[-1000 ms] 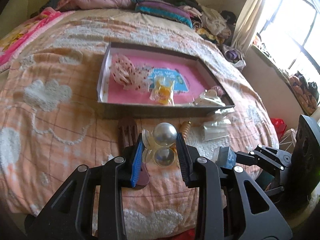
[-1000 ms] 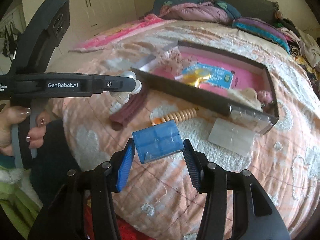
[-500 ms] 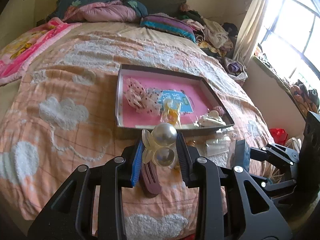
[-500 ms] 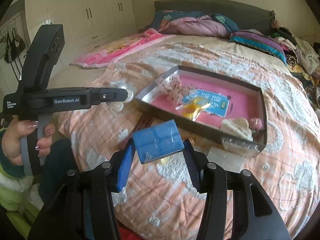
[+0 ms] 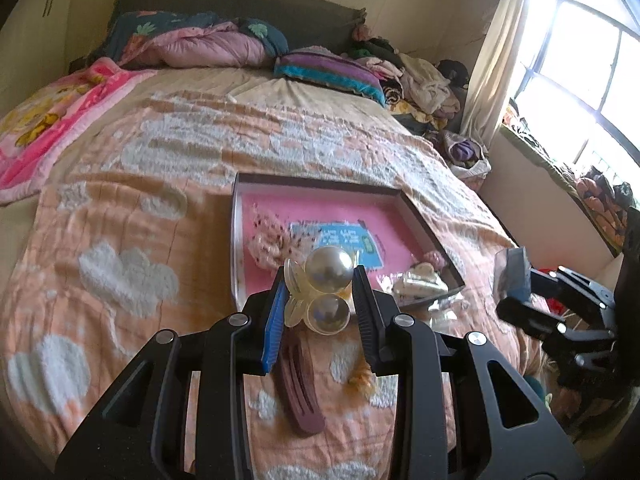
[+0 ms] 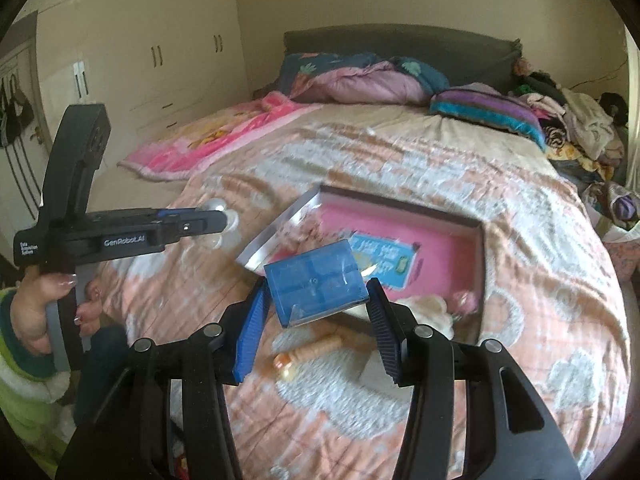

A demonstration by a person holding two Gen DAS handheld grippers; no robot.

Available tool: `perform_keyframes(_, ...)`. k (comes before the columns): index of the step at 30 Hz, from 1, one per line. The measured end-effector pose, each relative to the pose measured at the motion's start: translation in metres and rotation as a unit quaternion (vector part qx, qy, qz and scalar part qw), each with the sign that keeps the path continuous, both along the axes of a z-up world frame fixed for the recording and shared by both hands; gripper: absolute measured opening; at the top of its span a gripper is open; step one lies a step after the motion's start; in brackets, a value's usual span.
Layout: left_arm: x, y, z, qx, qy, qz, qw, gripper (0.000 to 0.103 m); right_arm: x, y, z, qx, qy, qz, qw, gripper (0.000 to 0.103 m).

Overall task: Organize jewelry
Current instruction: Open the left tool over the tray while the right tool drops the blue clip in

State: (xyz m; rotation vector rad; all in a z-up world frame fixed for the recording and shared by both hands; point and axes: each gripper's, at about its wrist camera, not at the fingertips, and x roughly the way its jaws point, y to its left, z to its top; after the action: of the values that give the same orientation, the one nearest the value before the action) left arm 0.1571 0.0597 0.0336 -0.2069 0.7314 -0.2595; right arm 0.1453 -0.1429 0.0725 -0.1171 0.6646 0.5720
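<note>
My left gripper (image 5: 320,300) is shut on a pearl hair clip (image 5: 326,280) with two big pearls and a pale plastic claw, held above the bed. My right gripper (image 6: 316,304) is shut on a small blue plastic box (image 6: 316,282), also held in the air. The right gripper and the blue box (image 5: 516,276) show at the right of the left wrist view; the left gripper (image 6: 216,222) shows at the left of the right wrist view. A pink-lined tray (image 5: 416,208) lies on the bed ahead and holds a blue card (image 5: 340,240), a spotted hair tie (image 5: 268,244) and a cream clip (image 5: 420,280).
On the orange blanket near the tray lie a dark red hair clip (image 5: 300,392), an orange beaded bracelet (image 6: 312,354) and a clear plastic bag (image 6: 380,372). Pillows and piled clothes (image 5: 416,76) are at the bed's head. A window is to the right.
Both grippers have risen and pulled back from the bed, each still holding its item. The tray and the loose items look farther away and lower in both views.
</note>
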Motion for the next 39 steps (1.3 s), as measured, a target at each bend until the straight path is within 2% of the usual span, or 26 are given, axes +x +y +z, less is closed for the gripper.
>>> perform_keyframes(7,0.02,-0.012,0.011,0.012,-0.012,-0.009,0.9998,0.024,0.023,-0.021,0.017,-0.003,-0.023,-0.038,0.999,0.048)
perform_keyframes(16,0.049,-0.028,0.002,0.026,0.002,-0.021,0.9995,0.024,0.064,-0.042,0.004,-0.009,-0.006,-0.071,0.997,0.048)
perform_keyframes(27,0.077,-0.033,-0.04,0.04,0.043,-0.018,0.9981,0.024,0.103,-0.047,-0.025,-0.017,0.024,-0.087,0.996,0.048)
perform_keyframes(39,0.089,-0.023,-0.073,0.041,0.08,-0.012,0.9959,0.024,0.127,-0.025,-0.058,-0.029,0.06,-0.068,0.995,0.048)
